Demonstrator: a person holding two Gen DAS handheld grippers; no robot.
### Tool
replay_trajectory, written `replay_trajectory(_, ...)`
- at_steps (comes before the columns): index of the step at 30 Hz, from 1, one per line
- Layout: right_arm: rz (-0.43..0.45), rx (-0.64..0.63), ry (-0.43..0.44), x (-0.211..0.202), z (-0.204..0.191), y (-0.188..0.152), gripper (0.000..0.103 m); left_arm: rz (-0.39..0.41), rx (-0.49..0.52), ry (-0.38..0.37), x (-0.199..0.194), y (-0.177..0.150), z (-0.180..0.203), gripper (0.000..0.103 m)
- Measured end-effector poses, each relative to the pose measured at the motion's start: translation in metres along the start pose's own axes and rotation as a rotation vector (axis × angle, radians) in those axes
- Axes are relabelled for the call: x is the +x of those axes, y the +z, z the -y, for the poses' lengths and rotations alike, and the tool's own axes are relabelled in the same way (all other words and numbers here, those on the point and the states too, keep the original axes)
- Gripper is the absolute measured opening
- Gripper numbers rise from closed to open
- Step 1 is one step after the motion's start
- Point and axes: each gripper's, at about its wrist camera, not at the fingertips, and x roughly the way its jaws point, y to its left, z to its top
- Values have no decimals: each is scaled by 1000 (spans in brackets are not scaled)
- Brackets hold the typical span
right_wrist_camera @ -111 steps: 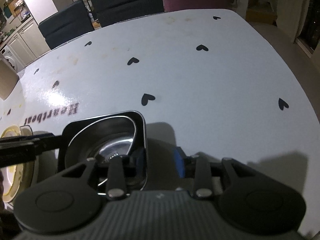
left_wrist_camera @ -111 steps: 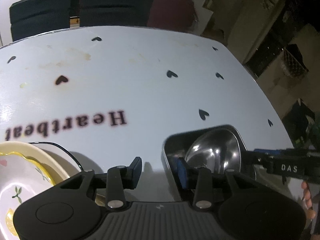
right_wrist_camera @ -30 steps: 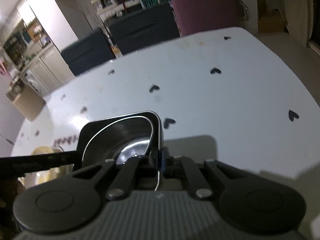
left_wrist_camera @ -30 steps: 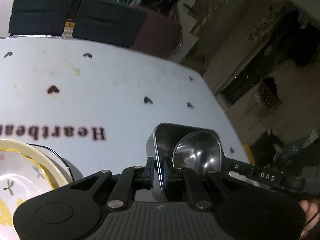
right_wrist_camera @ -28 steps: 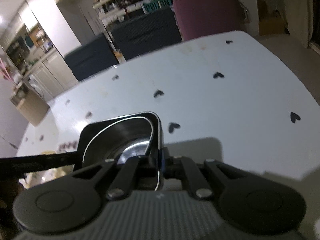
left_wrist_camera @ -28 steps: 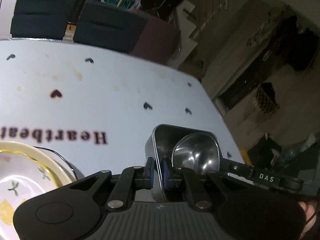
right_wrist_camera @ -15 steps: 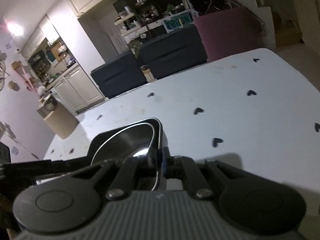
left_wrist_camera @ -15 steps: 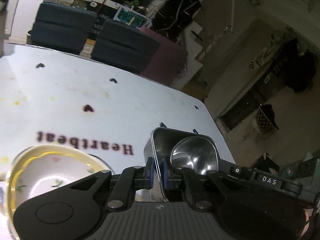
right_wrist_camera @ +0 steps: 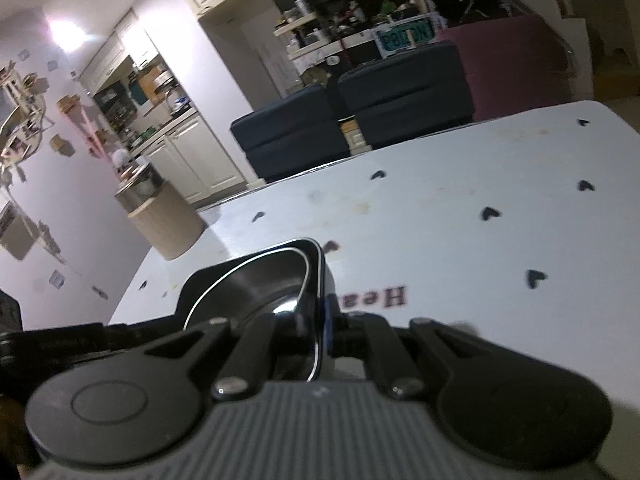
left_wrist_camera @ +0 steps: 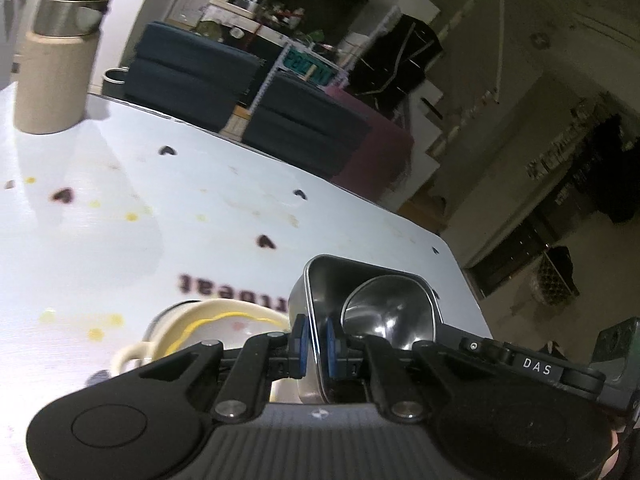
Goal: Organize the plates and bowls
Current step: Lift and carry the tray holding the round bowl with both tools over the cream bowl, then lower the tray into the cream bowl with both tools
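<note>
- Now, the left gripper (left_wrist_camera: 314, 347) is pinching its blue pads (left_wrist_camera: 299, 346) on the near wall of the steel bowl (left_wrist_camera: 384, 312), one pad inside and one outside.
- The right gripper (right_wrist_camera: 322, 326) is clamping the opposite wall of the same steel bowl (right_wrist_camera: 260, 288), so both hands are sharing the load.
- The bowl is hanging above the table (left_wrist_camera: 120, 240), tilted, and not touching the surface as far as I can tell.
- Just beside and below it, the cream dish with the yellow rim (left_wrist_camera: 208, 320) is sitting on the table, partly hidden behind the left fingers.
- Judging by this, the carrying step is in hand; the next move is probably calling for levelling the bowl, lining it up over the cream dish and lowering it gently.
- One gripper will likely be needing to let go first, or the walls may be dragging on the dish's rim.
- Further out, a beige canister with a metal lid (left_wrist_camera: 56, 60) is standing at the far edge, well apart.
- Dark chairs (right_wrist_camera: 360, 120) are lining the far side; nothing seems to be blocking the path.
</note>
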Motion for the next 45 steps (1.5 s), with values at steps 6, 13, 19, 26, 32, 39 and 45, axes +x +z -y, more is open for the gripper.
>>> replay_trajectory(6, -24, -19, 20, 15, -20, -6, 6, 10, -27, 30, -14, -1, -21, 10)
replay_trajectory(13, -48, -24, 25, 22, -32, -13, 7, -13, -40, 45, -16, -3, -32, 10)
replay_trajectory(19, -94, -10, 22, 26, -36, -19, 9, -41, -35, 58, -15, -6, -35, 10)
replay_trajectory(26, -149, -16, -1, 31, -38, -24, 9, -87, -30, 91, -9, -12, -40, 10)
replay_trajectory(32, -182, -28, -16, 33, -39, -28, 9, -102, -35, 107, -7, -12, -43, 10)
replay_trajectory(39, -208, -39, -19, 39, -44, -28, 10, -108, -45, 122, -7, -14, -47, 10)
replay_trajectory(45, -227, -43, -20, 43, -45, -27, 10, -108, -53, 116, -6, -13, -48, 10)
